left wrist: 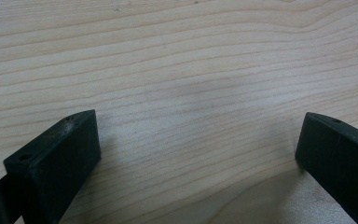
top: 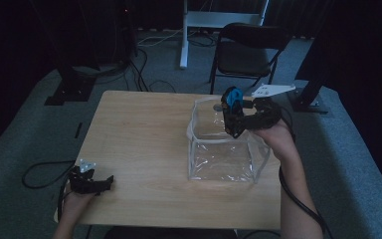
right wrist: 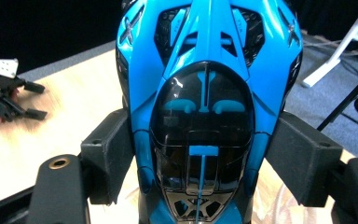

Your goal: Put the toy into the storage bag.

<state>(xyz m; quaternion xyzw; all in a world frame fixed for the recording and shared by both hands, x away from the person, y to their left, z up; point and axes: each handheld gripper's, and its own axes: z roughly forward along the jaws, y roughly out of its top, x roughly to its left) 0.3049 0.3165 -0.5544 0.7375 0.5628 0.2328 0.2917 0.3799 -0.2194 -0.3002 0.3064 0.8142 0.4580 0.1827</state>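
The right claw (top: 234, 117) holds a blue and black toy car (top: 233, 99) over the clear plastic bag (top: 224, 149), and the move to come seems to turn on that one relation: the car hangs above the bag's open top, toward its far edge, so the way in looks to be straight down. In the right gripper view the car (right wrist: 205, 116) stands lengthwise between the 2 black jaws, its long axis running away from the camera, and the jaws press on its flanks at about the middle, spread fairly wide because the body is broad. The car looks like hard, glossy moulded plastic, smooth and curved, with a dark domed cockpit and sharp blue ribs. The bag is a soft, boxy pouch of see-through film with pale edging along its rim; its walls are crinkled and sag a little, so the opening may give if nudged. It sits on the right half of the pale wood-grain desk (top: 139, 144). The left claw (top: 110, 180) rests low at the near left corner of the desk, well apart from the bag, its jaws spread wide with nothing between them, only bare desk (left wrist: 191, 84).
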